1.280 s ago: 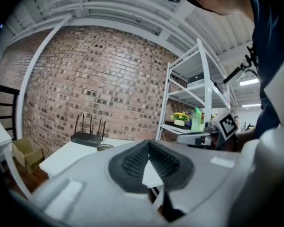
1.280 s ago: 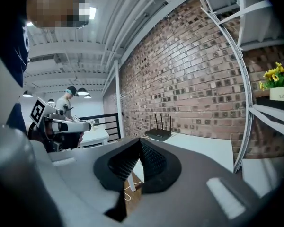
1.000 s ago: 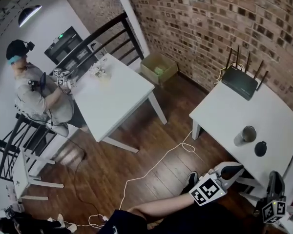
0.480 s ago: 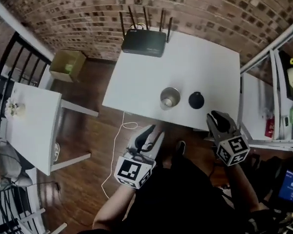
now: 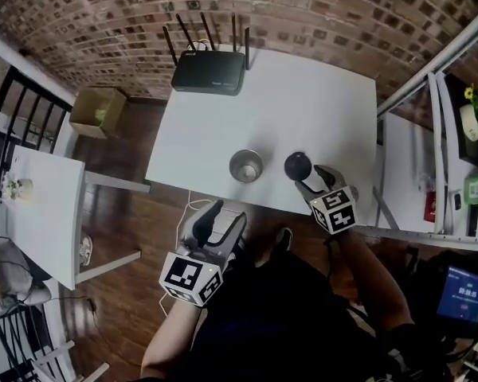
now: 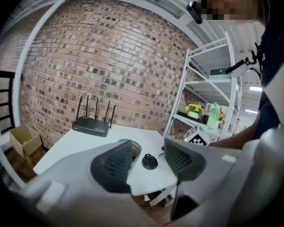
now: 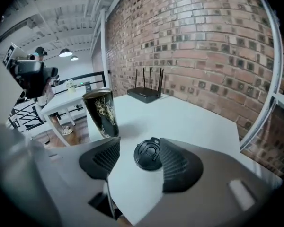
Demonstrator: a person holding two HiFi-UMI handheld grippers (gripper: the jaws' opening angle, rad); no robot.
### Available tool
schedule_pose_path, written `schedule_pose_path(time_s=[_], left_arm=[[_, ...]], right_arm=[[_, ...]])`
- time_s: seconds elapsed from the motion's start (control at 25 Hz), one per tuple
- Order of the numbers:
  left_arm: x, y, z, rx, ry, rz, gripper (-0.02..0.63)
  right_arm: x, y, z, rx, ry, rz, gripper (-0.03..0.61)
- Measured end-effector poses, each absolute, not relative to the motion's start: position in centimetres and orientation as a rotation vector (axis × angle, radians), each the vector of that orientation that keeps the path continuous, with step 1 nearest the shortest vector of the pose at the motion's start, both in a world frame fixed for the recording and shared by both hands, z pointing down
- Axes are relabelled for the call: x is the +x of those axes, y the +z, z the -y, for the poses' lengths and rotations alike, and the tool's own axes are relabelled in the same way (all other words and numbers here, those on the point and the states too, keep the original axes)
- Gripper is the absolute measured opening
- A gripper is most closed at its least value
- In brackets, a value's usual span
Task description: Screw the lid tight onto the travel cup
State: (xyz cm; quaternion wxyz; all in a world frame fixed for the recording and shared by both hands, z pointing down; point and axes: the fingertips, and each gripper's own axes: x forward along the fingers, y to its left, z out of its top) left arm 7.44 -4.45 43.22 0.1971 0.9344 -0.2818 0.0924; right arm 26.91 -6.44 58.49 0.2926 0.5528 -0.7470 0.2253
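Travel cup (image 7: 100, 112) pattern shows only in right gripper view; right tool (image 7: 138, 164) and left tool (image 6: 149, 167) opening, empty.

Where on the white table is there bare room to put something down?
The wide patch between the router and the cup is bare, and so is the far right part of the table. The front edge is crowded: cup, lid and the right gripper, its jaws opening, not gripping the lid.
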Motion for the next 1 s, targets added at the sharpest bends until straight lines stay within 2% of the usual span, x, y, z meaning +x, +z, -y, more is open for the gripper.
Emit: schedule_pose_path(time_s=[0.08, 0.44, 1.0], left_arm=[[7.7, 43.7, 4.6, 2.613, 0.248, 0.803, 0.218], [5.3, 45.2, 5.1, 2.513, 0.179, 0.88, 0.218], [1.5, 45.6, 5.3, 2.441, 0.135, 0.963, 0.215]], right_arm=[[27.6, 60.8, 7.4, 1.407, 0.635, 1.947, 0.292], [28.4, 64.9, 10.5, 1.228, 0.764, 1.817, 0.353], [29.1, 68.6, 10.1, 1.163, 0.859, 1.681, 0.356]])
